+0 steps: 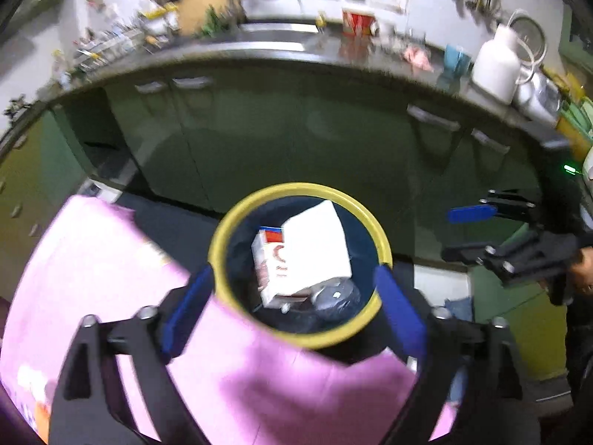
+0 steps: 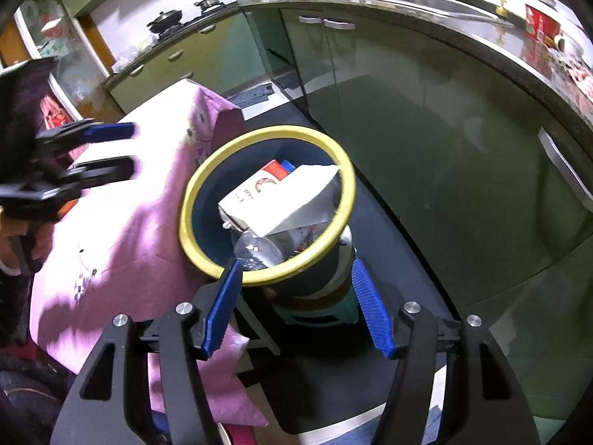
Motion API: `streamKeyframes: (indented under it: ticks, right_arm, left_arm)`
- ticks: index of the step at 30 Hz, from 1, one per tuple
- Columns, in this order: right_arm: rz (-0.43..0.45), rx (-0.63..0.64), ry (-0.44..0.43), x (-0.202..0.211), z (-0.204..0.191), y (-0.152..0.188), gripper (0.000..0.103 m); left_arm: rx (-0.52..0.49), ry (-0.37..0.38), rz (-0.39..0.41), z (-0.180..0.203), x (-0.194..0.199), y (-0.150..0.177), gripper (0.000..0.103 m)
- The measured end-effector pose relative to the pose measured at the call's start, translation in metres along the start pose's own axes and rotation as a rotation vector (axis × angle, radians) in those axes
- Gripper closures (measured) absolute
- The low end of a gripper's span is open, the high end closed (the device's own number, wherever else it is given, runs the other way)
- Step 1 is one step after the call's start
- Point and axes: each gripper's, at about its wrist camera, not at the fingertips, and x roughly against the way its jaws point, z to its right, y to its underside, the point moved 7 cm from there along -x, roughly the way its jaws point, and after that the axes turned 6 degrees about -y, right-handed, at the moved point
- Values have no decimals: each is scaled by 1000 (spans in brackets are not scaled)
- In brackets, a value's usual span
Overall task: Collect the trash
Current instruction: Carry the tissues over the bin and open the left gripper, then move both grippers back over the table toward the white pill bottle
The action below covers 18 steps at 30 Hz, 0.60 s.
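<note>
We see the drop step ending: the white paper (image 1: 317,244) lies atop the carton (image 1: 268,270) in the yellow-rimmed bin (image 1: 222,230) at frame centre. Left claw (image 1: 292,307) gapes wide, empty; right claw (image 2: 296,307) half open, empty. Next, we judge, fetch further trash

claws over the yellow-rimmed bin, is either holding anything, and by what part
Nothing is held. The left claw and right claw both stand open and empty above the yellow-rimmed dark blue bin.

The left gripper (image 1: 294,309), jaws wide apart and empty, hangs over the yellow-rimmed bin (image 1: 218,237) holding a carton (image 1: 268,278)
</note>
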Motion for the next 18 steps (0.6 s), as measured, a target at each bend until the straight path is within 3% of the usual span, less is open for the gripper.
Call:
streamKeyframes:
  ticks: [8, 12, 18]
  right_arm:
    - [-13, 167, -83, -19, -80, -31, 40]
    - [-34, 304, -189, -49, -157, -58, 40]
    - [-91, 510, -339, -112, -285, -94, 40]
  left_arm:
    - [141, -153, 63, -66, 95, 105, 9]
    - [254, -259, 45, -102, 126, 159, 9]
    - [505, -364, 56, -159, 179, 237, 9]
